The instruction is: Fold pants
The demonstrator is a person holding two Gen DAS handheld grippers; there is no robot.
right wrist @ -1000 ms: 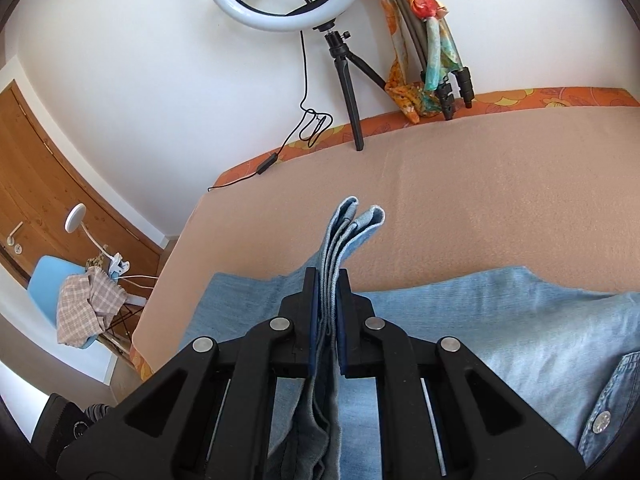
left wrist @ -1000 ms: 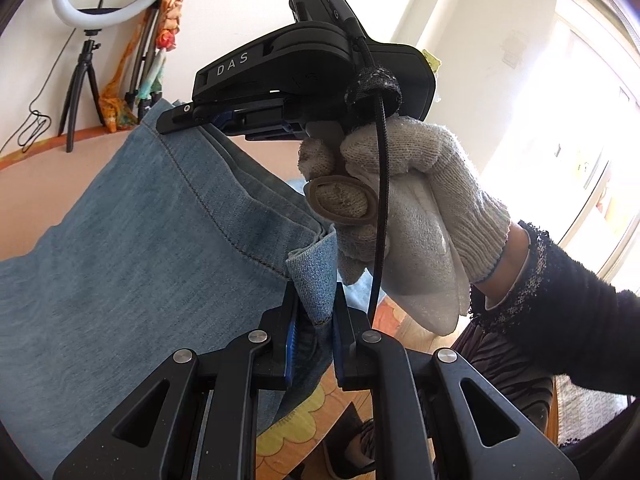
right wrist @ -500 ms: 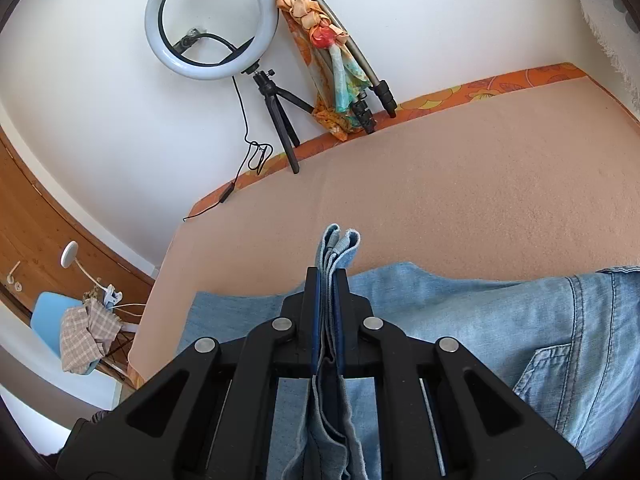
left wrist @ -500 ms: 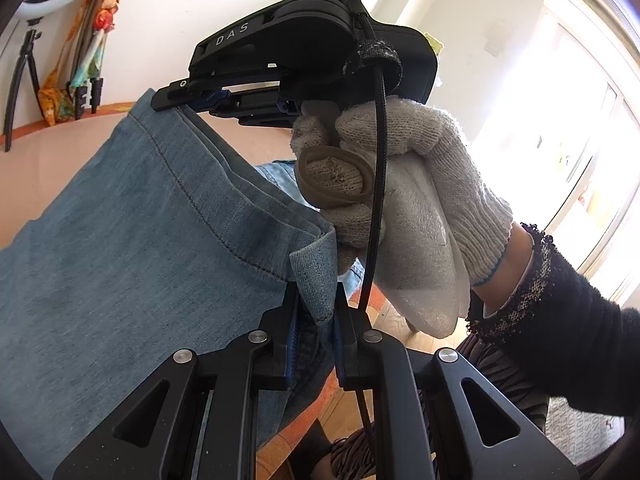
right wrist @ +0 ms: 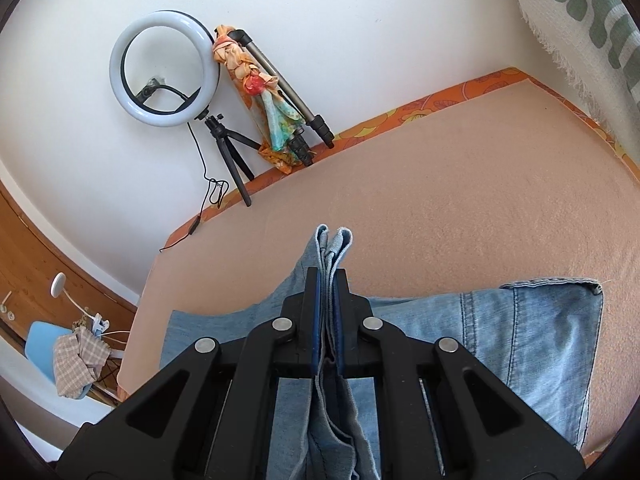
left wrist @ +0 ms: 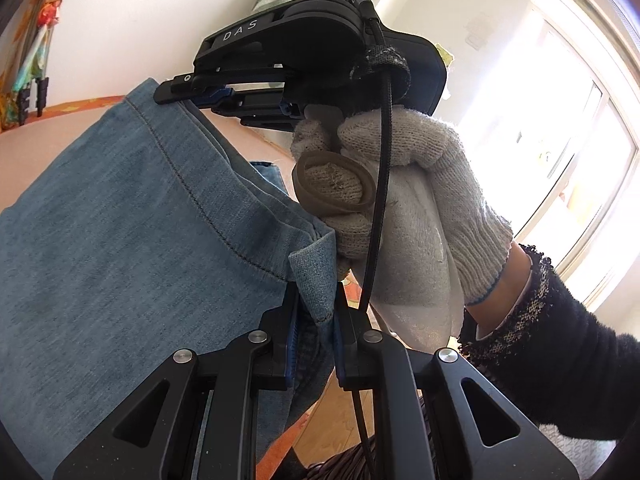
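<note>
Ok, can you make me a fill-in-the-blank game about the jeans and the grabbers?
1. Both grippers are shut on the blue ____.
2. The hand holding the right gripper wears a knitted white ____.
3. The white ring light stands on a small black ____.
4. In the right wrist view, the left gripper is ____ of the picture.

Missing words: jeans; glove; tripod; out

The right gripper (right wrist: 326, 280) has its jaws closed on a bunched denim edge of the pants (right wrist: 532, 344), which lie across the near part of the peach-covered bed (right wrist: 440, 200). A ring light (right wrist: 164, 68) stands far left against the wall.
</note>
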